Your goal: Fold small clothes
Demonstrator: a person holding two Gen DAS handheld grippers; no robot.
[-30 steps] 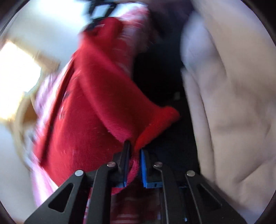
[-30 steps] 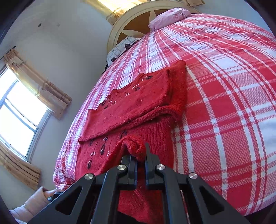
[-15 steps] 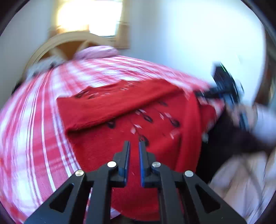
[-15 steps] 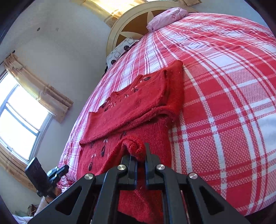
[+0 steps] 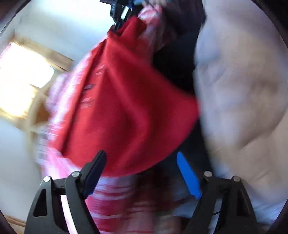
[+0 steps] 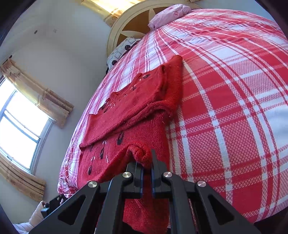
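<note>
A red knitted sweater point(image 6: 129, 111) with small dark embroidered marks lies on the red-and-white plaid bed point(image 6: 234, 111), its upper part folded over the lower. My right gripper point(image 6: 146, 167) is shut on a bunched edge of the sweater near the bed's front edge. In the blurred left wrist view the sweater point(image 5: 126, 111) hangs in front of my left gripper point(image 5: 141, 162), which is open wide with nothing between its fingers. The right gripper point(image 5: 122, 12) shows at the top of that view, holding the cloth.
A pink pillow point(image 6: 169, 14) and a patterned pillow point(image 6: 122, 50) lie by the round headboard point(image 6: 133, 23). A curtained window point(image 6: 16, 126) is on the left wall. The person's pale padded jacket point(image 5: 243, 90) fills the right of the left wrist view.
My left gripper has let go of the sweater, swung about and opened wide. My right gripper has stayed shut on the sweater's edge, hardly moving.
</note>
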